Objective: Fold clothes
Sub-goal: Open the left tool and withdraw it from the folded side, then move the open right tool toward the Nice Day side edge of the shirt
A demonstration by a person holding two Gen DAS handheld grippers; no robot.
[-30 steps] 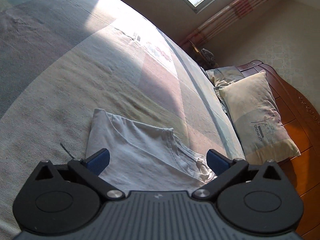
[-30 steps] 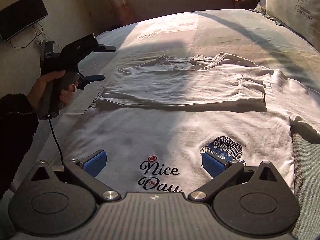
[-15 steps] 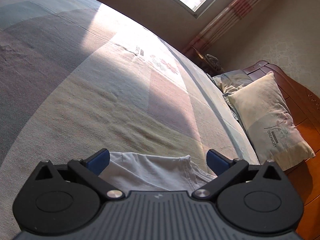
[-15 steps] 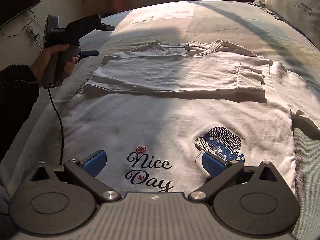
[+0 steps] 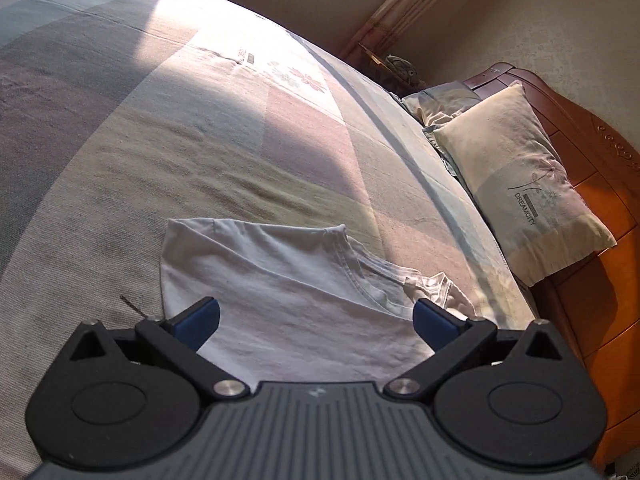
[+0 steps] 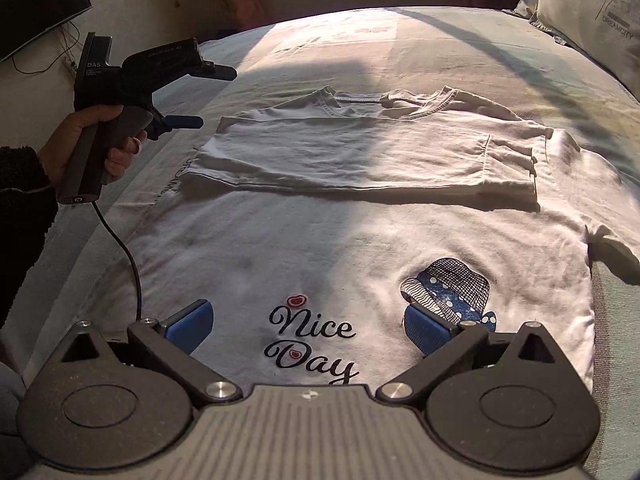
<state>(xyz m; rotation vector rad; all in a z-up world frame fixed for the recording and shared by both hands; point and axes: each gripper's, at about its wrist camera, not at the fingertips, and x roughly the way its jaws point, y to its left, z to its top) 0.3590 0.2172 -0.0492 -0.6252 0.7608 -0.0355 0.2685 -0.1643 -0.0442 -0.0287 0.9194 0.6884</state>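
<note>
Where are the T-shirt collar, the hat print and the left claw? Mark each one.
T-shirt collar (image 6: 436,101), right wrist view, on the ribbed neckline.
Hat print (image 6: 452,286), right wrist view, on the netted crown.
Left claw (image 6: 210,96), right wrist view, midway between its open fingertips.

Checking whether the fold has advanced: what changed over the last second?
Only the left hand-held gripper moved: it swung up off the white printed T-shirt, then tipped back toward its folded edge. Both hand-held grippers are open and empty; the right hand-held gripper hovers over the print. The shirt's fold is unchanged.
</note>
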